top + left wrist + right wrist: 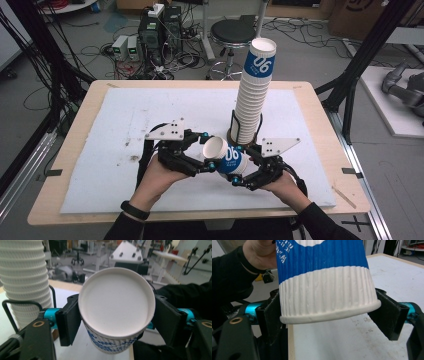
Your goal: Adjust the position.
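Observation:
A ribbed paper cup (231, 157), white with a blue band, is held tilted in the air over the front middle of the mat. My left gripper (208, 150) grips its upper-left end. In the left gripper view that flat round white end (116, 305) faces the camera, with both pads of the left gripper (117, 322) against its edge. My right gripper (237, 163) takes the other end. In the right gripper view the cup (324, 290) has its rolled rim between the jaws of the right gripper (329, 317), both pads at the rim.
A tall stack of the same cups (252, 100) stands in a black wire holder (234, 131) just behind the grippers, close at the left in the left gripper view (25, 277). A white mat (125, 130) covers the wooden table (60, 165). A stool (232, 32) and cables lie beyond.

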A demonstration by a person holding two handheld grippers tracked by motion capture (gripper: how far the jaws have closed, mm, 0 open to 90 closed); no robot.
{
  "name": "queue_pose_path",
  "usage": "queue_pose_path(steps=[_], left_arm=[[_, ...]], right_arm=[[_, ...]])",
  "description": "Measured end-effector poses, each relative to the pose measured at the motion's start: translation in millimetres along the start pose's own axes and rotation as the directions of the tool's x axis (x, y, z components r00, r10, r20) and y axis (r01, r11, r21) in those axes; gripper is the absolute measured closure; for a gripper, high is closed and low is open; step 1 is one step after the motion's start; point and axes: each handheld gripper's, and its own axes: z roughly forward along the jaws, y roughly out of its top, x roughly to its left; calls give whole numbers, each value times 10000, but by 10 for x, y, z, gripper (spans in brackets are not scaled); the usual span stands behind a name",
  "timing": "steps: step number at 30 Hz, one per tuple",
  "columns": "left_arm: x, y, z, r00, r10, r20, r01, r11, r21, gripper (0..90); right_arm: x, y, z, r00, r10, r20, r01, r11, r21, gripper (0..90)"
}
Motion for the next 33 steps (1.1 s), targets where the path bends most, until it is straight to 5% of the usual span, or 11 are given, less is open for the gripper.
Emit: queue_pose_path(steps=[7,8,15,20,25,30,33], left_arm=[[-42,67,12,9993,277,-249,-245,9922,1225,235],[-57,97,-3,9985,472,-290,-414,9836,1758,226],[-80,113,1,9963,768,-378,-633,9583,2788,226],[-72,87,13,9962,792,-371,-641,9497,3066,272],[-40,66,-23,9970,760,-122,-703,9640,2563,298],[21,13,-82,9994,297,154,-314,9906,1329,302],[45,-8,-107,9998,129,138,-138,9974,705,304]], right_arm=[[1,-7,9,9997,-181,142,177,9994,300,195],[5,-13,20,9996,-250,130,243,9983,523,195],[15,-37,73,9977,-641,213,602,9869,1499,197],[19,-29,80,9963,-852,150,814,9816,1729,197],[29,-17,62,9957,-914,152,879,9836,1572,162],[15,10,-14,9982,-588,88,579,9951,804,145],[1,29,-61,9993,-362,97,359,9989,301,145]])
